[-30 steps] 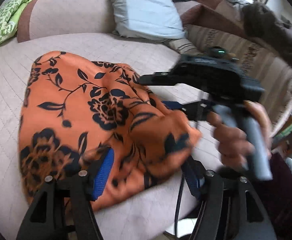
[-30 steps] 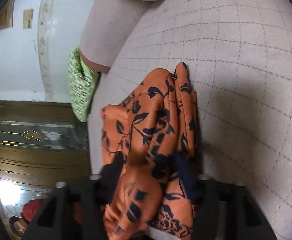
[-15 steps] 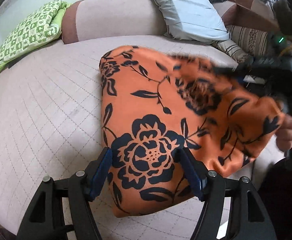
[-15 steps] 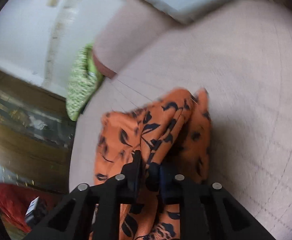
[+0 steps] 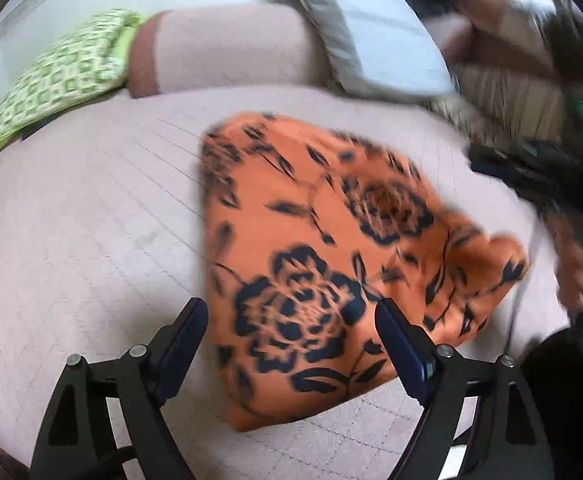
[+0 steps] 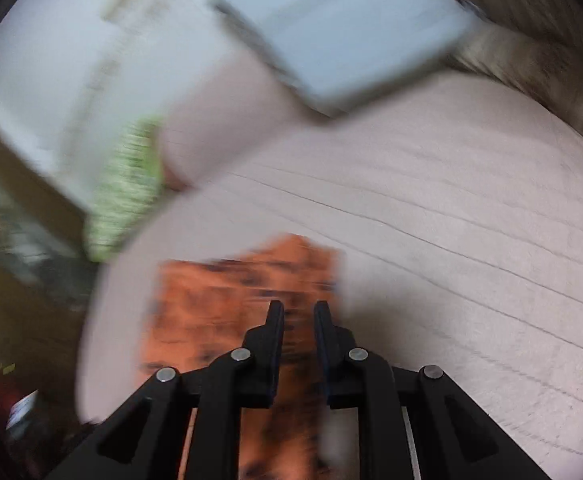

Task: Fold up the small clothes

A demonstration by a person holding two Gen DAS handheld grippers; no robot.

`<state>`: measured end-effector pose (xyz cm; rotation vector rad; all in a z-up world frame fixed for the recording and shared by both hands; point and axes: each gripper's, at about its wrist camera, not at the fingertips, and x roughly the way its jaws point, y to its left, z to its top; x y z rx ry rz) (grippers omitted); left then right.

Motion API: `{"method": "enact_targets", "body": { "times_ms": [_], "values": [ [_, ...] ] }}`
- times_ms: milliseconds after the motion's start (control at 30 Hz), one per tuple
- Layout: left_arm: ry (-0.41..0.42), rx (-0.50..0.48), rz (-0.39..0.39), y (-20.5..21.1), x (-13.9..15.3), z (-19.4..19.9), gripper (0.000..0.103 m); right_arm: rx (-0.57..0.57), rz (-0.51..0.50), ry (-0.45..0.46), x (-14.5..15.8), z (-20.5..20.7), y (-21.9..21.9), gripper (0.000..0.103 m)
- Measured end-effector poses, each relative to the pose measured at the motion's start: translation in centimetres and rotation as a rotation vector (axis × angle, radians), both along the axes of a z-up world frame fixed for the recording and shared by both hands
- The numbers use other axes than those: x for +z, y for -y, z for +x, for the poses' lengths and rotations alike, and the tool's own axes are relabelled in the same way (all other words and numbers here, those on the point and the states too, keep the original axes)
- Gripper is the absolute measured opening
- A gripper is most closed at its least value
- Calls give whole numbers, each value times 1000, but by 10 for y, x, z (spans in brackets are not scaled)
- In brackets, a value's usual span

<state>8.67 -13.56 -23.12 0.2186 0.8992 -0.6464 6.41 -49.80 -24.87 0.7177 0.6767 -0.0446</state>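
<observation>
An orange cloth with a black flower print [image 5: 331, 248] lies folded on the pale quilted bed [image 5: 91, 240]. My left gripper [image 5: 291, 328] is open, its blue-padded fingers apart over the cloth's near part, holding nothing. My right gripper [image 6: 297, 312] has its fingers close together with a narrow gap between them, above the cloth [image 6: 227, 308]; the view is blurred and I cannot tell if cloth is pinched. It also shows in the left wrist view [image 5: 539, 168], at the cloth's right side, held by a hand.
A green patterned cushion [image 5: 59, 76] lies at the far left by a pink bolster [image 5: 227, 48]. A pale blue pillow [image 5: 375, 36] leans at the back. A striped brown cover [image 5: 507, 96] lies at the far right. The bed edge is near at the bottom.
My left gripper has let go of the cloth and drawn back, open. The cloth now lies folded flat. My right gripper has lifted and swung, its fingers slightly apart.
</observation>
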Motion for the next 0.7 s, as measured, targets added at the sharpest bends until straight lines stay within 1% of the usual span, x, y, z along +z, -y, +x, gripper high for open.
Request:
{"method": "enact_targets", "body": {
  "times_ms": [67,100,167,200,233,300,367,400,433,467,500,567,600,700],
  "values": [
    [29,31,4,-9,6,4,86,113,10,104,23,-14,-21,16],
    [38,47,29,-12,5,7,86,163,9,124,29,-19,-31,17],
    [20,78,90,-12,-5,14,86,276,10,117,35,-16,-59,16],
    [-4,86,107,-12,-13,16,86,310,9,100,32,-22,-68,16],
    [-22,90,117,-12,-19,18,86,332,2,68,28,-20,-76,16],
    [-49,98,121,-13,-33,20,86,345,-21,-60,7,-13,-90,16],
    [-60,99,105,-15,-42,21,88,318,-35,-204,-22,-11,-89,17],
    [-79,94,95,-14,-48,23,88,301,-38,-280,-38,-10,-87,18],
    [-95,93,86,-16,-50,24,89,296,-12,-320,-50,-10,-85,18],
    [-109,95,71,-17,-51,27,89,291,41,-309,-56,-12,-80,17],
    [-118,93,63,-18,-49,29,89,295,47,-300,-55,-12,-80,17],
    [-113,81,59,-16,-41,36,88,322,10,-293,-44,-8,-81,17],
    [-80,76,60,-12,-32,42,88,326,2,-282,-38,-10,-80,17],
    [-13,59,43,2,-7,63,88,324,-9,-198,-12,-7,-70,17]
  ]
}}
